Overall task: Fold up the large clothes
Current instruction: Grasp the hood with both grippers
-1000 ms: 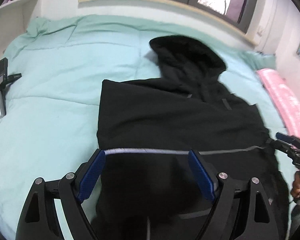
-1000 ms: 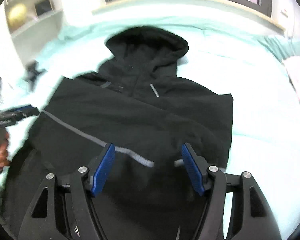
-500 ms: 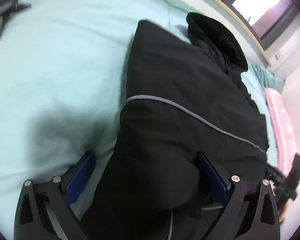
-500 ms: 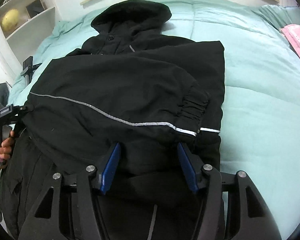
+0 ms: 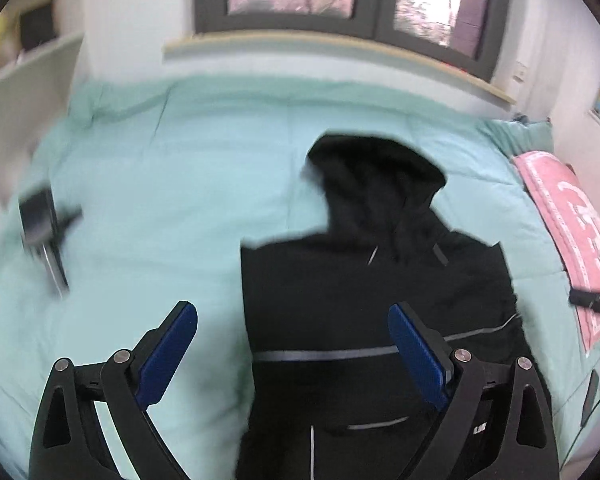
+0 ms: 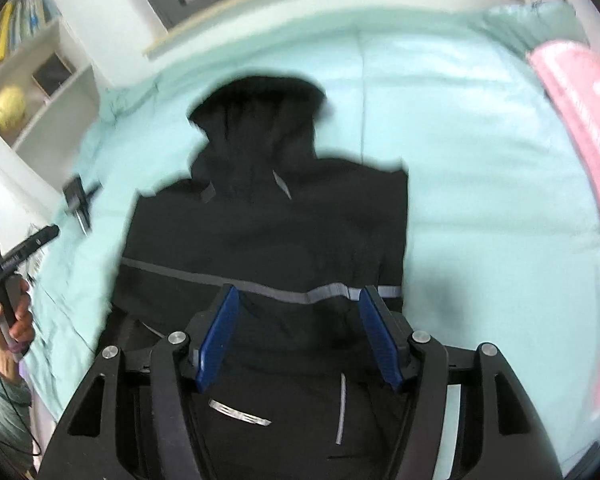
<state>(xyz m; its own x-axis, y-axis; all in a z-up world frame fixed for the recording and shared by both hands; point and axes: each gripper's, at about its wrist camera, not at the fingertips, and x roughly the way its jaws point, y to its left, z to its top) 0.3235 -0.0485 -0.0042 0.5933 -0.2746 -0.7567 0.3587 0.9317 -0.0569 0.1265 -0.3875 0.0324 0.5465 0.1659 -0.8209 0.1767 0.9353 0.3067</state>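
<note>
from the left wrist, the left gripper (image 5: 292, 344) hangs with jaws wide open and empty above the black hooded jacket (image 5: 380, 280), which lies flat on the mint bed (image 5: 160, 200). from the right wrist, the right gripper (image 6: 298, 328) is also open and empty over it. the jacket looks soft, thick and rather heavy; i would take it at the hem corners.
</note>
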